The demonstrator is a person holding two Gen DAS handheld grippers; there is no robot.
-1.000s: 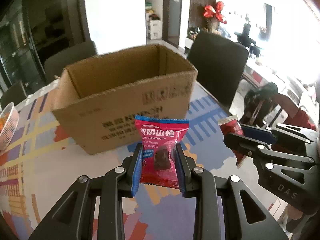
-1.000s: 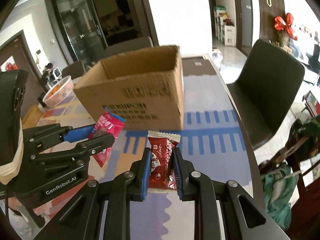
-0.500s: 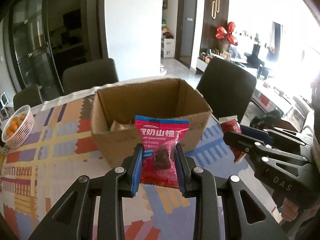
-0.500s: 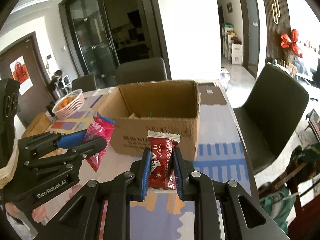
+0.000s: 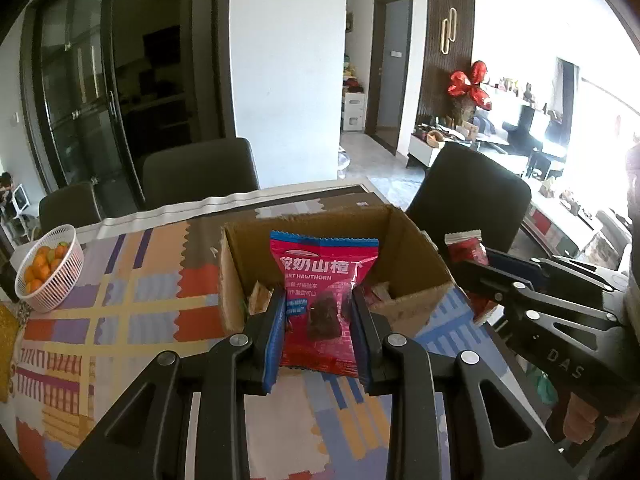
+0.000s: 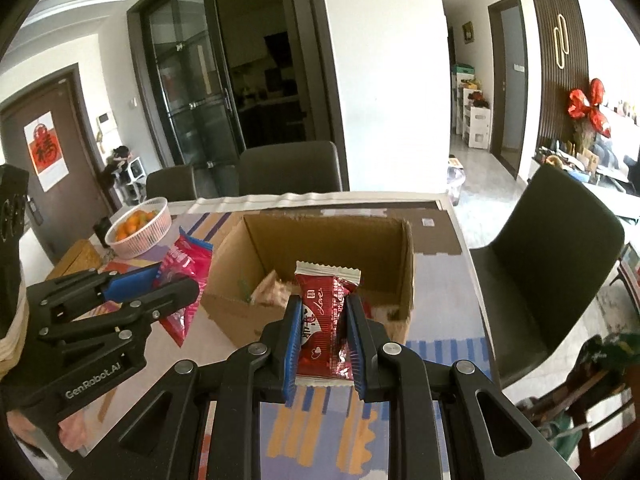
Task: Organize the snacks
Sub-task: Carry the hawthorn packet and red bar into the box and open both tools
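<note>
My left gripper (image 5: 319, 300) is shut on a pink hawthorn snack packet (image 5: 322, 280), held upright above the near wall of an open cardboard box (image 5: 232, 276). My right gripper (image 6: 322, 306) is shut on a dark red candy packet (image 6: 323, 316), also over the near edge of the box (image 6: 328, 240). Several wrapped snacks lie on the box floor. Each gripper shows in the other's view: the right one (image 5: 472, 264) with its red packet (image 5: 466, 250) at the box's right, the left one (image 6: 176, 280) with the pink packet (image 6: 184, 264) at the box's left.
The box stands on a table with a colourful patterned cloth (image 5: 132, 320). A white basket of small oranges (image 5: 50, 268) sits at the table's left. Dark chairs stand behind the table (image 5: 200, 172) and to its right (image 6: 548, 260).
Both grippers have risen with their packets and come nearer the box, so that I now look down into it. The grips have not changed.
</note>
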